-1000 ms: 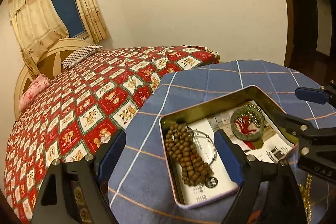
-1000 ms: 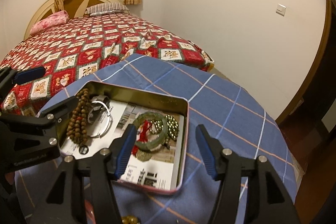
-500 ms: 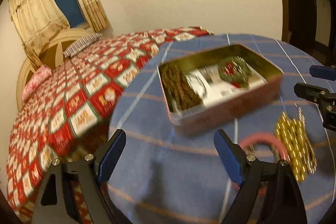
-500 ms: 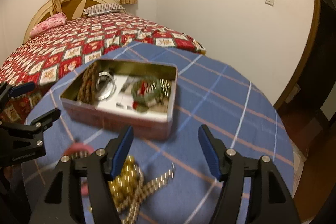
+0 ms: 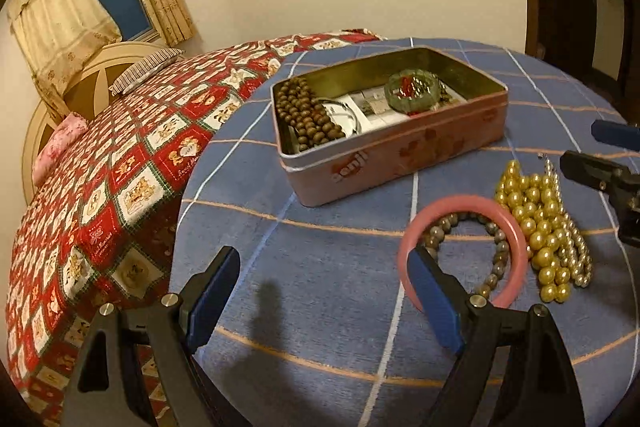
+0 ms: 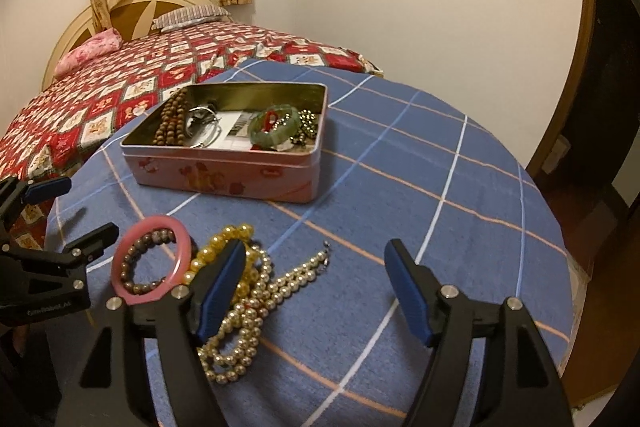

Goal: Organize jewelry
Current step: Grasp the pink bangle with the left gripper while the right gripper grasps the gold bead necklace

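Both tools have been pulling back from above the tin (image 5: 384,163), so the loose jewelry in front of it is now showing. Farthest left, the bed (image 5: 120,155) with its red quilt is lying against the tabletop (image 5: 320,267) edge. The left tool (image 5: 320,301) is hovering with its jaws spread wide and holding nothing; its right finger is overlapping the pink bangle (image 5: 516,227), which is ringing a grey bead bracelet (image 5: 496,247). Just right of that, a heap of gold pearls (image 5: 536,211) is touching the bangle. The tin is sitting farther back, holding brown wooden beads (image 5: 308,115), a silver bangle and a green bangle (image 5: 412,93).

Only the right wrist view is showing a paler pearl strand (image 6: 296,279) trailing out from the heap, plus the broad bare cloth to the right, running to the tabletop's rounded edge. The right tool (image 6: 316,293) is also gaping wide and empty, its left finger covering part of the gold pearls (image 6: 224,239). The left tool (image 6: 60,223) is crowding in beside the pink bangle (image 6: 152,259).
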`<action>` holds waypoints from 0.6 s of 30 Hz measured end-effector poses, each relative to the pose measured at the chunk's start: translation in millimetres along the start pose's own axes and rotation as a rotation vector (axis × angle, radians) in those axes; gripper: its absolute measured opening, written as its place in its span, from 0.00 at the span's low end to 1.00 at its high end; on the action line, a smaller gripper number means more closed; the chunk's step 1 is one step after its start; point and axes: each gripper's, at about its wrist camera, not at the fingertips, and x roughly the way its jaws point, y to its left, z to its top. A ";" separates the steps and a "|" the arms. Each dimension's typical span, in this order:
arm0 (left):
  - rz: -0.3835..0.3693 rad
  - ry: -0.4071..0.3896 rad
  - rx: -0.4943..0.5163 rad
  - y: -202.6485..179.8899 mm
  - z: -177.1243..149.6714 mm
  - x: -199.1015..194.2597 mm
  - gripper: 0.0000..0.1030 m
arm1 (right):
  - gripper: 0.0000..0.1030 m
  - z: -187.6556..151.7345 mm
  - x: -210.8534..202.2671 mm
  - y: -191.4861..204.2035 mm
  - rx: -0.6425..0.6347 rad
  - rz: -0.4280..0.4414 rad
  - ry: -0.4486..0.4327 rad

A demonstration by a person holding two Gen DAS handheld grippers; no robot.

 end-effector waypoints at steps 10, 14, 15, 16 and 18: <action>-0.044 0.019 0.008 -9.2 0.1 13.9 0.64 | 0.79 -7.4 1.1 -0.8 0.011 -0.005 -0.003; -0.143 0.031 0.034 -21.8 4.3 13.5 0.15 | 0.79 -7.7 1.6 -4.9 0.035 -0.007 -0.003; -0.152 0.031 0.043 -25.2 4.3 12.7 0.10 | 0.79 -7.8 1.4 -6.1 0.041 -0.008 -0.003; -0.144 0.027 0.053 -27.0 3.8 12.0 0.10 | 0.79 -8.0 1.0 -7.1 0.044 -0.010 -0.004; -0.146 0.027 0.046 -26.3 3.5 11.2 0.09 | 0.79 -8.4 0.2 -7.5 0.046 -0.017 -0.006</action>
